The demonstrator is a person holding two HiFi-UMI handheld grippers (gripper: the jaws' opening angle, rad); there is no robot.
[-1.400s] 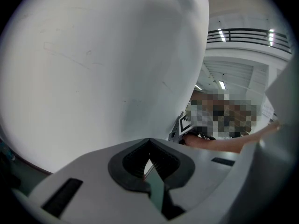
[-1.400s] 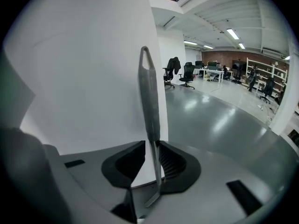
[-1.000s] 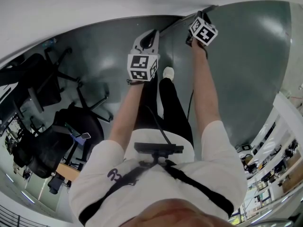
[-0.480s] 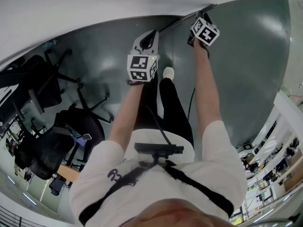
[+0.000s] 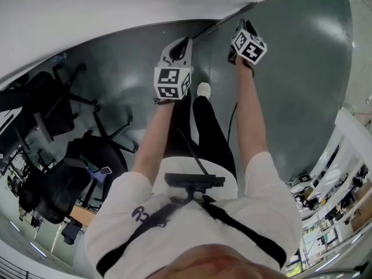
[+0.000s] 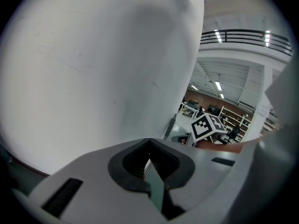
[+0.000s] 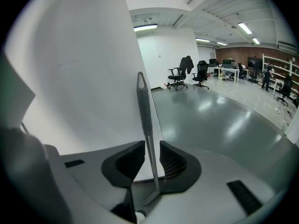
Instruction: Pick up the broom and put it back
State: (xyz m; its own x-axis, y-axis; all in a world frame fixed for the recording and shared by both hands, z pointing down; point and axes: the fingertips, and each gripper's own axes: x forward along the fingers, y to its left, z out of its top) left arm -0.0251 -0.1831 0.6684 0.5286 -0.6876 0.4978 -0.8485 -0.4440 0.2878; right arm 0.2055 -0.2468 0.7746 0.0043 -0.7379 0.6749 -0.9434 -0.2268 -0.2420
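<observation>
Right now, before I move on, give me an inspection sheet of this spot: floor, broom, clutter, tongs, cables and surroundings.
Surface: glossy grey-green floor, bare near the feet, meeting a white wall.
Job's things: broom handle, thin and grey, upright close to the wall; the broom's head is not visible.
Clutter: black office chairs on the person's left.
Grippers: left tongs closed, nothing between them; right tongs apart, with the handle between the pads and a gap showing beside it.
Cables: black cable hanging from the chest mount along the legs.
Surroundings: open office with desks and shelving far off.
</observation>
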